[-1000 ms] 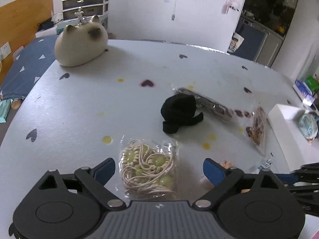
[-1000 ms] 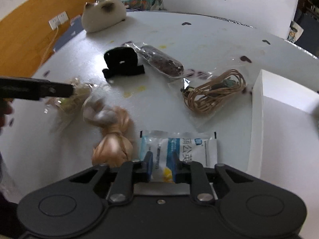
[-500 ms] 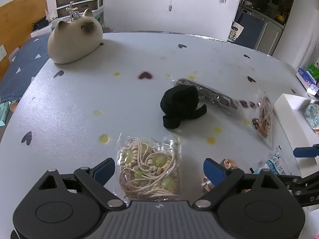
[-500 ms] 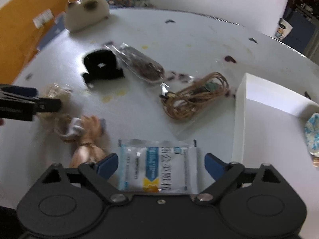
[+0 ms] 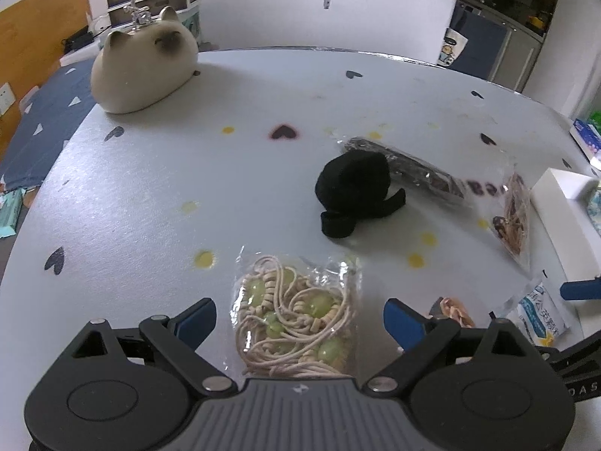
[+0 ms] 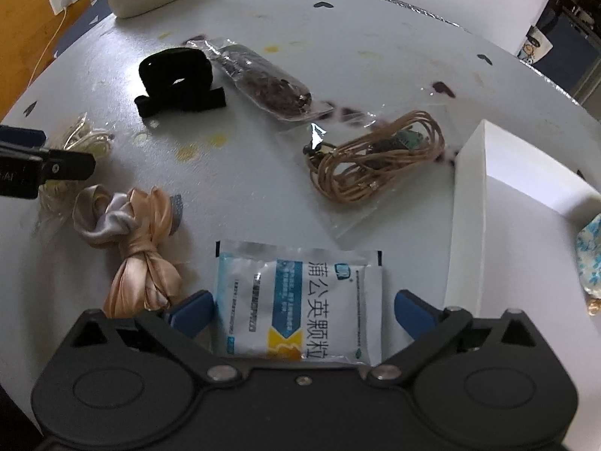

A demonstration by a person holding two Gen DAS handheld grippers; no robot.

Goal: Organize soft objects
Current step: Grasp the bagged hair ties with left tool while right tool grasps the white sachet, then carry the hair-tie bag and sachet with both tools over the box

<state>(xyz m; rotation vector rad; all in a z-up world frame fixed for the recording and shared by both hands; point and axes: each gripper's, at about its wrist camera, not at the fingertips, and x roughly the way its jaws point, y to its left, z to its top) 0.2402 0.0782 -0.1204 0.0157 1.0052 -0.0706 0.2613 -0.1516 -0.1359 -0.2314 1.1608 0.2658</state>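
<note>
Two grippers hover low over the table (image 5: 157,203), each with its jaws spread wide and holding nothing. The left gripper (image 5: 299,314) straddles a clear bag of cream cord and green beads (image 5: 296,323), which lies flat between the blue fingertips (image 5: 199,315) without touching either one. The right gripper (image 6: 304,314) frames a white and blue sachet (image 6: 300,304) printed with Chinese characters; the sachet rests on the table between the open fingers, its near edge tucked under the gripper body.

Just left of the sachet, in the right wrist view, lies a knotted satin scrunchie (image 6: 139,236) in peach and silver. Beyond it sits the bead bag again, partly hidden by the left gripper's finger. Farther out, near the middle of the table, a black fabric band (image 6: 178,80) lies curled with its strap ends spread toward the camera. Touching its far side is a long clear packet of dark items (image 6: 266,82). To the right of that packet, a clear bag holding a coil of tan cord (image 6: 375,158) lies close to the corner of a white box (image 6: 469,203). Inside the box, at the right edge of the view, a blue and white floral pouch (image 6: 589,259) is partly visible.

At the far left rim of the table stands a cream cat figure (image 5: 144,64) with dark ears and face.
</note>
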